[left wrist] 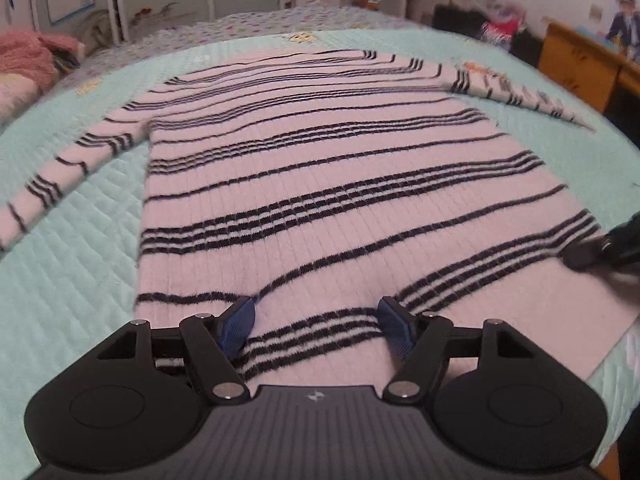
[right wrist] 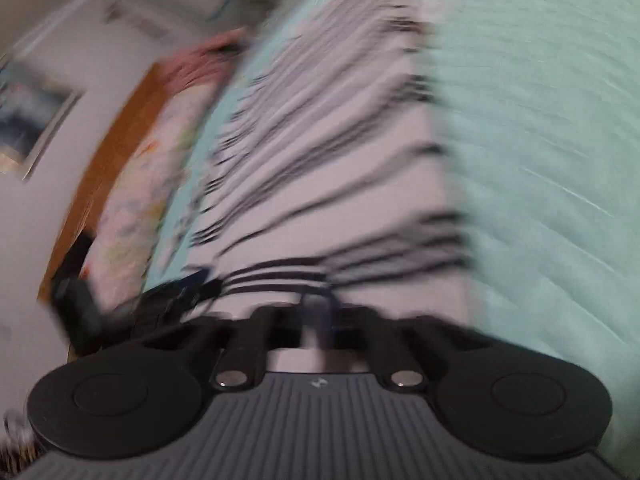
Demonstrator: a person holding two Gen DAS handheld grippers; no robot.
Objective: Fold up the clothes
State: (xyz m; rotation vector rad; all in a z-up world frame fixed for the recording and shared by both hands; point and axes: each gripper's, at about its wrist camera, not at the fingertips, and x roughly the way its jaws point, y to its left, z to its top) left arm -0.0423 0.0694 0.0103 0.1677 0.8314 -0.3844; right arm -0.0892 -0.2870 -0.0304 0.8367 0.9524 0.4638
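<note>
Striped sweater spread flat on the quilted mint bedspread, hem at the near edge of the bed, neck end toward the far edge, long axis running straight away from the left gripper. Sleeves splayed out toward the left and right edges of the bed. Left gripper poised over the hem near its middle, tilted downward, blue pads spread apart with only sweater beneath, nothing pinched. Right gripper at the hem's right corner, seen in the left view as a dark tip at the sweater's right side; heavily blurred in its own view, jaws drawn together, apparently with hem fabric at the tips, though too smeared to confirm. Judged nearer a corner: the right; the left probably due to shift toward the hem's left corner before any fold lengthwise.
</note>
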